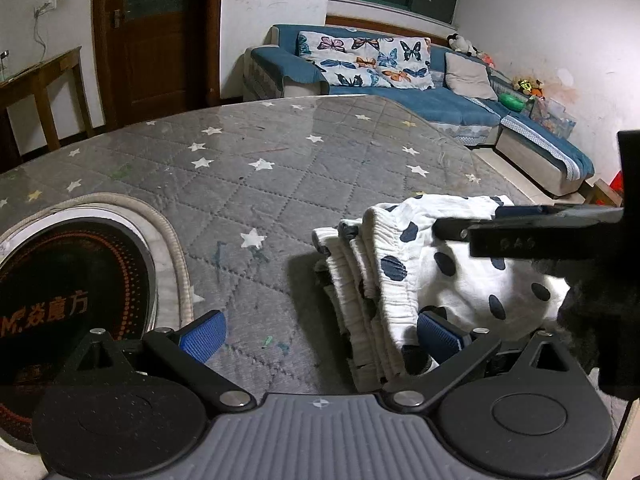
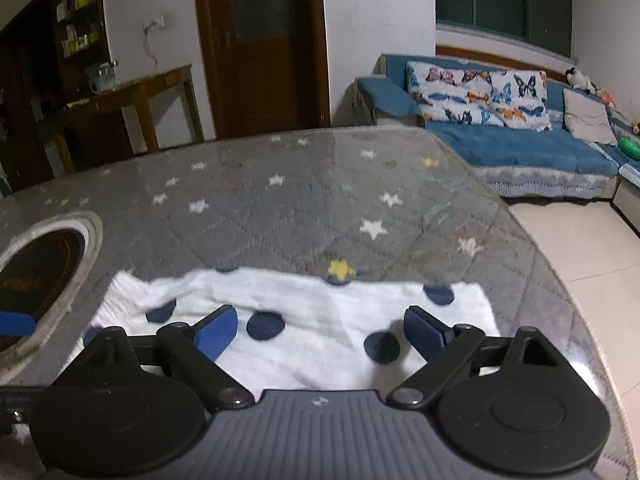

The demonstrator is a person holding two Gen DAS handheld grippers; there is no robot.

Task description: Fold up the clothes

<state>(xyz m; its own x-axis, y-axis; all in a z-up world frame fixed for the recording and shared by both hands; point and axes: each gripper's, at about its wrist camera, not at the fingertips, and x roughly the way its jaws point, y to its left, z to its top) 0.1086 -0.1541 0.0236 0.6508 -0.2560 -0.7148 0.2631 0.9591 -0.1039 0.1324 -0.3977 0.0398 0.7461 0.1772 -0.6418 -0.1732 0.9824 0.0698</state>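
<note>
Behind us sits a blue sofa (image 1: 420,100) in a dim room, and our worktop (image 1: 260,168) wears a grey quilted cover with stars. Our right gripper (image 2: 320,332) has its jaws wide apart with nothing pinched, hanging just over the white dotted garment (image 2: 288,312). Our left gripper (image 1: 320,332) is spread too; only its right-side pad (image 1: 438,332) touches the cloth's folded edge. We think the garment lies straight under the right jaws, long side running left to right, so the right hand is nearer. Its camera shows the cloth flat. Only the left camera shows the stacked folds and the round cooktop (image 1: 68,280).
</note>
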